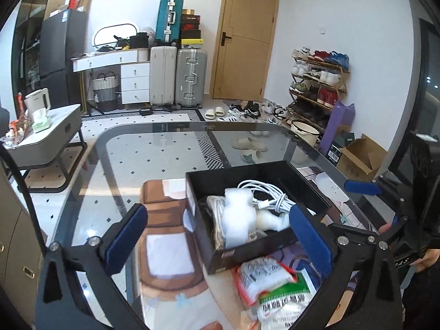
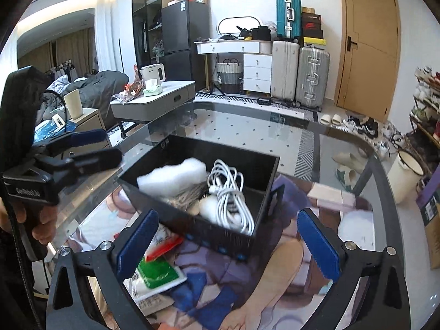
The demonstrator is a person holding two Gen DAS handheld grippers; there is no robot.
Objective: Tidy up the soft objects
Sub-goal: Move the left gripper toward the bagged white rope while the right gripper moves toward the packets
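A black open box (image 1: 299,176) (image 2: 176,148) stands on the glass table (image 1: 154,165). Inside lie a coiled white cable (image 1: 271,196) (image 2: 229,192) and white foam pieces (image 1: 238,217) (image 2: 172,177). Two plastic packets lie on the glass in front of the box: a red-and-white one (image 1: 261,276) (image 2: 162,243) and a green-and-white one (image 1: 286,304) (image 2: 156,273). My left gripper (image 1: 220,240) is open and empty, its fingers either side of the box's near end. My right gripper (image 2: 228,246) is open and empty, just in front of the box and right of the packets.
The right gripper shows at the right edge of the left wrist view (image 1: 365,188); the left one shows at the left of the right wrist view (image 2: 82,151). A low grey side table (image 1: 46,137) with a kettle stands left. Suitcases (image 1: 178,77) and a shoe rack (image 1: 319,82) line the far wall.
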